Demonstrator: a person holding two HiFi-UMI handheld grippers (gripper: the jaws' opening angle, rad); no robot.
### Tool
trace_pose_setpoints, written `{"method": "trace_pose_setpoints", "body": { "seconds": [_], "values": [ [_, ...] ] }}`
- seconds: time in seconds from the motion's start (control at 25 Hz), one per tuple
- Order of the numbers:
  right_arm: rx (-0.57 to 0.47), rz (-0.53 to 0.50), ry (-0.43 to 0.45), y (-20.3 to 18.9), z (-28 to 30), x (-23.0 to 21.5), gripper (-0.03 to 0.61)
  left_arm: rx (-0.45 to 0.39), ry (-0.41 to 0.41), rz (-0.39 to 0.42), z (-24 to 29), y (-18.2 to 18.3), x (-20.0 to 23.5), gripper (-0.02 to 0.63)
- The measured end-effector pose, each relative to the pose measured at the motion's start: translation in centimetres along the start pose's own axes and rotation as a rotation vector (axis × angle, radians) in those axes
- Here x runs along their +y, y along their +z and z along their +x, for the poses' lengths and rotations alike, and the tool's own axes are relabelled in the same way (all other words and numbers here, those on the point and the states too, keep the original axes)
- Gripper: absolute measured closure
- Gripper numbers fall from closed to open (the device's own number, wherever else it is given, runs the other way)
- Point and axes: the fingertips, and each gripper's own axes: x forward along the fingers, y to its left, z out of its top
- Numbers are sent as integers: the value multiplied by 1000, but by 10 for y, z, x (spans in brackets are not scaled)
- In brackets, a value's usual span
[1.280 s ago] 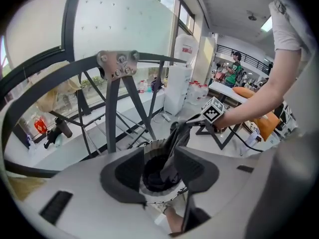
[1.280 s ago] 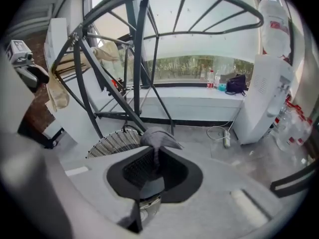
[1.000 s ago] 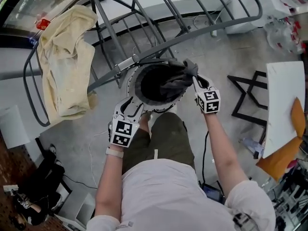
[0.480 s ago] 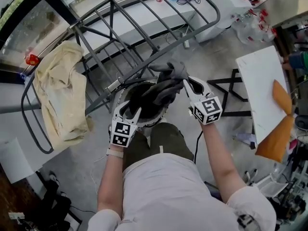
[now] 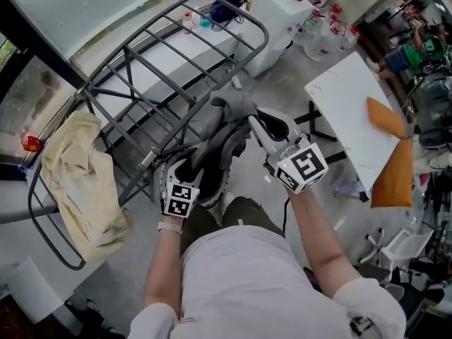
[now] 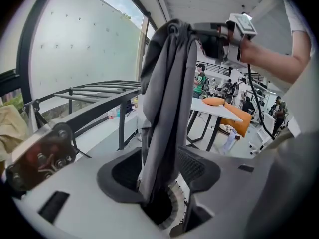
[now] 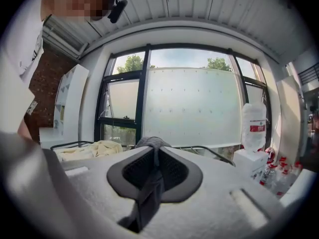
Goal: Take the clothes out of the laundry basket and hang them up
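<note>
**A:** What's the room like?

**B:** A bare grey floor (image 5: 282, 83) under a wall of windows (image 7: 189, 108) with a frosted middle pane. The person (image 5: 240, 281) stands looking down.

**A:** Start closest in. What about the left gripper?

**B:** The left gripper (image 5: 186, 169) is low, just in front of the person's legs. Its jaws stand wide and have just been opening. The grey garment (image 5: 227, 136) hangs down between them, but the pads aren't pressing on it.

**A:** And underneath?

**B:** The laundry basket (image 6: 173, 199), with its white slatted rim showing below the jaws. The garment's bottom end runs down into the basket's dark mouth.

**A:** So what's holding the garment up?

**B:** The right gripper (image 5: 258, 119), which is higher and off to the right. Its jaws are nearly together, pinching a fold of the cloth, and a small tuft pokes out past the tips. The rest hangs from there in a long bunched column.

**A:** What's beyond the grippers?

**B:** A grey metal drying rack (image 5: 141, 69), with its bars running away from the person. A cream cloth (image 5: 74, 168) is draped over its left end.

**A:** And to the right?

**B:** A white table (image 5: 339, 111) on dark legs, well apart from the rack, with an orange item (image 5: 385, 115) lying on it. Farther back, by the windows, is a clear bottle (image 7: 254, 126) with a red label.
</note>
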Motion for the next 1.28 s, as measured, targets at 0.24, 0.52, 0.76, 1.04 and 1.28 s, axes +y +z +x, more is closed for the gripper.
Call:
{"method": "trace_pose_setpoints", "body": {
  "seconds": [0.24,0.52,0.76,1.04,1.28],
  "values": [
    [-121,-29,-34,82,-20,-1,541,-12,-36,52,37,30,-2,394],
    [-268,-13,-72,153,-47,-16,541,29,-81,123,69,35,-22,396],
    [-288,-18,-132,163,-76,-34,541,-16,-56,85,51,58,-18,609],
    [-172,-93,-274,125,-92,-58,541,-147,48,72,-25,100,22,609],
    [-119,-150,-373,106,-79,-66,541,-306,137,80,-100,160,62,609]
  ]
}}
